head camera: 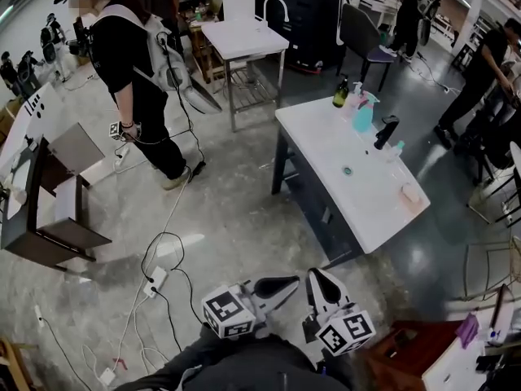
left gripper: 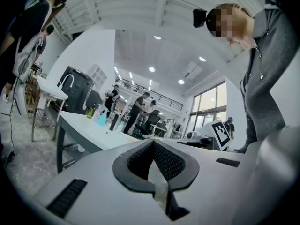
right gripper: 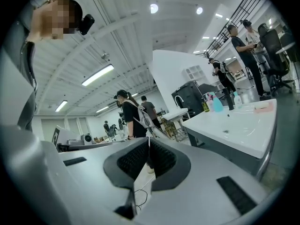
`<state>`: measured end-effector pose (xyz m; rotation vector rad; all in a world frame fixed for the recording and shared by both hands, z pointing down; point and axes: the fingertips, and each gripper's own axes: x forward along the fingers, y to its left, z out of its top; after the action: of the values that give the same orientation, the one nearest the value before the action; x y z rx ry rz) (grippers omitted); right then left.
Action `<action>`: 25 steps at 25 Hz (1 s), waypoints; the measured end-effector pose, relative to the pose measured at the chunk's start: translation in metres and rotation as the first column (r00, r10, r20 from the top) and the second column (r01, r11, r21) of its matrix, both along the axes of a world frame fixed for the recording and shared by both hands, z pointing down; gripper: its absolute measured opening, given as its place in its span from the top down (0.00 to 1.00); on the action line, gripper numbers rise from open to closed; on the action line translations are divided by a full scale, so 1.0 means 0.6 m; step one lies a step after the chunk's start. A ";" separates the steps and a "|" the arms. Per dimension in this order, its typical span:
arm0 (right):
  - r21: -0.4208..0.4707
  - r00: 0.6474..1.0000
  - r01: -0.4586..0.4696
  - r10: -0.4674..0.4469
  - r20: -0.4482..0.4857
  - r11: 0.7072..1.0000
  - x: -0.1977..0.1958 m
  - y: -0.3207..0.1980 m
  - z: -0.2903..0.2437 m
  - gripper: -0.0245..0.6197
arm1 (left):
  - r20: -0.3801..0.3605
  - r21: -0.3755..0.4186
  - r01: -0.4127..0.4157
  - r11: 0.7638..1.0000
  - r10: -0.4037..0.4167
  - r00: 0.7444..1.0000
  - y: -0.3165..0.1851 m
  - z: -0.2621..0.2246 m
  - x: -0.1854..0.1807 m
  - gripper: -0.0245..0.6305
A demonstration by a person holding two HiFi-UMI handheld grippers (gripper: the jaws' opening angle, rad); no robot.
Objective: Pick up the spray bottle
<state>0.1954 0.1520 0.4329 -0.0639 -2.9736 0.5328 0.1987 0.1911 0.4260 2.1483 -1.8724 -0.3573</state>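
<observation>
The teal spray bottle [head camera: 364,112] stands at the far end of the white sink counter [head camera: 326,149], beside a dark green bottle [head camera: 340,93]. It shows small in the left gripper view [left gripper: 102,117] and in the right gripper view [right gripper: 217,103]. Both grippers are low in the head view, well short of the counter and over the floor. My left gripper [head camera: 293,282] is shut with nothing between its jaws [left gripper: 153,142]. Close beside it, my right gripper [head camera: 314,274] is also shut and empty [right gripper: 149,139].
A black faucet [head camera: 386,130] and a pink soap bar [head camera: 409,192] are on the counter. A person in black with a backpack [head camera: 134,63] stands at the left. Cables and a power strip [head camera: 155,281] lie on the floor. A dark desk [head camera: 49,210] is at the far left.
</observation>
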 end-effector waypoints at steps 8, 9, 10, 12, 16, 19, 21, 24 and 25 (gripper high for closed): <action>-0.023 1.000 -0.018 0.018 -0.002 1.000 -0.076 -0.024 0.001 0.94 | 0.019 -0.030 -0.002 1.000 0.003 1.000 -0.029 -0.003 -0.088 0.95; -0.028 1.000 -0.021 0.021 0.001 0.999 -0.085 -0.027 0.001 0.94 | 0.022 -0.030 -0.003 1.000 0.004 1.000 -0.032 -0.003 -0.097 0.95; -0.032 1.000 -0.023 0.024 0.003 0.999 -0.093 -0.029 0.002 0.94 | 0.024 -0.028 -0.005 1.000 0.006 1.000 -0.036 -0.003 -0.106 0.95; -0.035 1.000 -0.030 0.030 0.008 0.999 -0.107 -0.033 0.003 0.94 | 0.027 -0.025 -0.016 1.000 0.017 1.000 -0.042 -0.001 -0.119 0.95; -0.037 0.998 -0.056 0.056 0.005 0.998 -0.125 -0.040 0.010 0.94 | 0.035 -0.018 -0.044 0.999 0.045 0.998 -0.052 0.001 -0.137 0.95; -0.045 0.997 -0.083 0.083 -0.002 0.995 -0.135 -0.049 0.017 0.94 | 0.044 -0.019 -0.064 0.998 0.065 0.997 -0.058 0.003 -0.149 0.95; -0.050 0.995 -0.101 0.101 -0.006 0.994 -0.140 -0.057 0.020 0.94 | 0.061 -0.032 -0.073 0.997 0.075 0.995 -0.062 0.007 -0.157 0.95; -0.047 0.993 -0.120 0.120 -0.008 0.992 -0.148 -0.070 0.023 0.94 | 0.080 -0.046 -0.071 0.996 0.075 0.994 -0.066 0.013 -0.171 0.95; -0.049 0.992 -0.125 0.125 -0.008 0.991 -0.150 -0.073 0.024 0.94 | 0.081 -0.046 -0.069 0.997 0.073 0.994 -0.067 0.014 -0.176 0.95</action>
<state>0.1052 0.1079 0.4475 0.1204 -2.9738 0.6199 0.0932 0.1508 0.4342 2.2258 -1.8235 -0.2148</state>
